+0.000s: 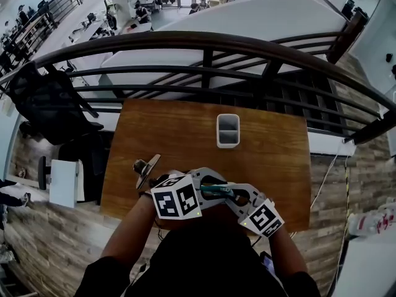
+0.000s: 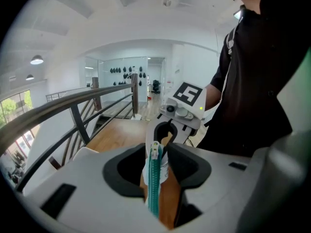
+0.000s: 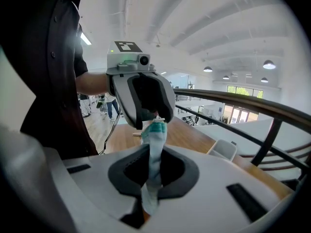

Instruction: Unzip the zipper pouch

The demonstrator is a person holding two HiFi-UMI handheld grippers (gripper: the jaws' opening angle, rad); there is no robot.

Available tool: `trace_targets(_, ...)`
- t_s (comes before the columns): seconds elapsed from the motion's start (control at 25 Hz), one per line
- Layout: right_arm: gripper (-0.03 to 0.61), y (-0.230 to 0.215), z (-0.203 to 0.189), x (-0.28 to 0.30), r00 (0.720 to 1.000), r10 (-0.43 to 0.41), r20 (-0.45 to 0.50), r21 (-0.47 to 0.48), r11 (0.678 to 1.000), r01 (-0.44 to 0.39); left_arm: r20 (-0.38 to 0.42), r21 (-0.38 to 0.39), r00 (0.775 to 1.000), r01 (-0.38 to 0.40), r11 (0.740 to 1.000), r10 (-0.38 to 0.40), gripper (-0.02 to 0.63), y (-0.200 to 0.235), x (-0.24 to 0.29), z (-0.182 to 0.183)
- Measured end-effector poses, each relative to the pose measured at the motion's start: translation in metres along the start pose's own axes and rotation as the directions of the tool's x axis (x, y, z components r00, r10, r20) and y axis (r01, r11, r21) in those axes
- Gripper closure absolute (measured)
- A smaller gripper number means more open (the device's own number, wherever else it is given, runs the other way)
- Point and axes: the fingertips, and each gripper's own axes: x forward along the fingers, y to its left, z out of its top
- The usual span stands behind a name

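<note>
Two grippers meet above the near edge of the wooden worktop (image 1: 179, 129), and the zipper pouch (image 1: 216, 190) is up in the air between them. Our right gripper (image 3: 154, 152) has its jaws clamped on the pouch's pale end. Our left gripper (image 2: 163, 152) has its jaws apart, teal zipper (image 2: 154, 188) running between them with a gap beside it. White tray (image 1: 228, 130) sits further out.
</note>
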Motion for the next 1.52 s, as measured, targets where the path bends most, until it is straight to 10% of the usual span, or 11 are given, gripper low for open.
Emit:
trace_targets(0.76,0.575,0.004,-0.008,-0.003,1.0,0.012,-0.014,0.002,1.0,-0.012,0.033,-0.027,0.999,-0.012,1.0,0.013,0.58,-0.001,-0.005,-0.002)
trace_targets(1.52,0.575,0.008,-0.008,0.003,0.999,0.019,-0.039,-0.024,1.0,-0.02,0.068,-0.014,0.998,0.0,1.0,0.001,0.557,-0.004,-0.002,0.001)
